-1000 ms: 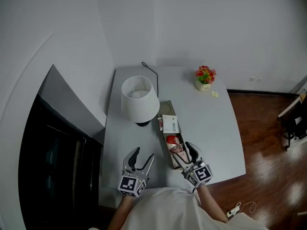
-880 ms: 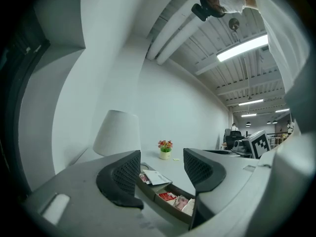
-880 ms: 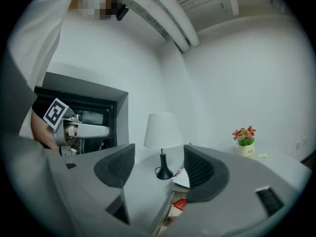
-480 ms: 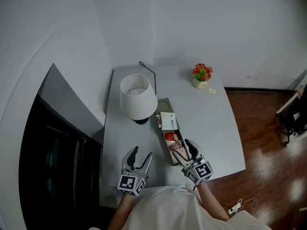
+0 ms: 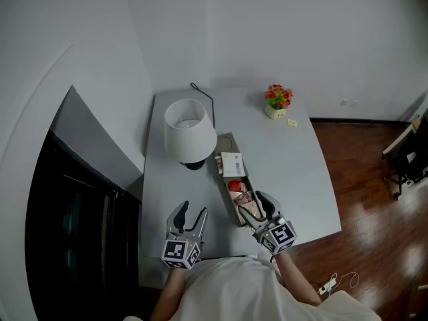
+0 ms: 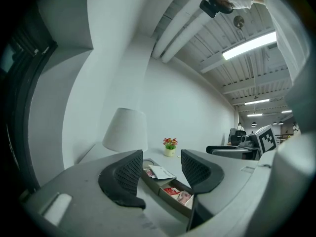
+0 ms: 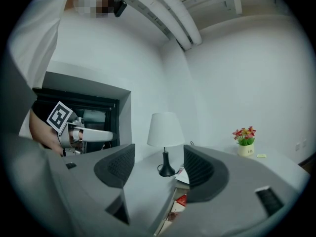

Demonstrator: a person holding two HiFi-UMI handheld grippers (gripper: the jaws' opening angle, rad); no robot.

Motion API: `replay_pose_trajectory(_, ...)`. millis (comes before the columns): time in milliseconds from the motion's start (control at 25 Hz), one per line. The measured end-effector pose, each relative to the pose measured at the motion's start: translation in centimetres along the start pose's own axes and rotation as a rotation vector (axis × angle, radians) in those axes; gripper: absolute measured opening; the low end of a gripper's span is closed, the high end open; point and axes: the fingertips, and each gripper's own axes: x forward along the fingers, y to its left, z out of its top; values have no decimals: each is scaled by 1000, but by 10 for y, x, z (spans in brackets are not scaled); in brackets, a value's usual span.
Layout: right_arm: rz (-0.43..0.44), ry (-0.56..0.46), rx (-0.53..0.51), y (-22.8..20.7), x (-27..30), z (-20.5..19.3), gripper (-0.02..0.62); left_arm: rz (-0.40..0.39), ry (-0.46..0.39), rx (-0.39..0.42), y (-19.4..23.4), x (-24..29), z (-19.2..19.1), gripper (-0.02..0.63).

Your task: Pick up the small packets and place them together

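Note:
A long narrow tray point(image 5: 229, 142) lies on the grey table point(image 5: 294, 172). It holds a white packet point(image 5: 234, 164), a red packet point(image 5: 235, 186) and a pinkish packet point(image 5: 245, 200). My right gripper point(image 5: 257, 208) hovers open over the tray's near end, and nothing is between its pads point(image 7: 200, 169). My left gripper point(image 5: 192, 210) is left of the tray above bare table. Its jaws are closing with nothing between them, and a gap still shows. The left gripper view shows the tray point(image 6: 157, 185) and the red packet point(image 6: 171, 190) ahead.
A white table lamp point(image 5: 189, 132) stands just left of the tray's far end, its cord running to the back edge. A small flower pot point(image 5: 276, 102) and a yellow note point(image 5: 292, 122) are at the far right. A dark cabinet point(image 5: 73, 199) borders the table's left side.
The left gripper's jaws have narrowed and it has shifted slightly toward me. The right gripper stays over the tray's near end. The head view has drifted a little.

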Motion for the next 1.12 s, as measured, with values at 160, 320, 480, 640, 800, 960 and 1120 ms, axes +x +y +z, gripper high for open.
replay_pose_trajectory(160,-16,1,-21,-1,-4,1,319,-2,4,-3,-2,-2,-3,244)
replay_pose_trajectory(320,-19,0,-105,6,-12,6,319,-9,1,-12,-5,-6,-6,244)
replay_pose_trajectory(480,-8,10,-92,10,-12,3,285,-7,10,-14,-6,-10,-10,244)
replay_pose_trajectory(640,3,18,-73,12,-14,-2,282,-13,25,-10,-7,-13,-14,244)
replay_pose_trajectory(800,16,30,-66,14,-13,-5,282,-10,27,-14,-7,-14,-14,244)
replay_pose_trajectory(960,8,48,-73,10,-12,-8,281,-11,22,-12,-7,-11,-11,244)
replay_pose_trajectory(1120,14,63,-82,10,-8,-7,281,-9,24,-5,-5,-11,-12,244)
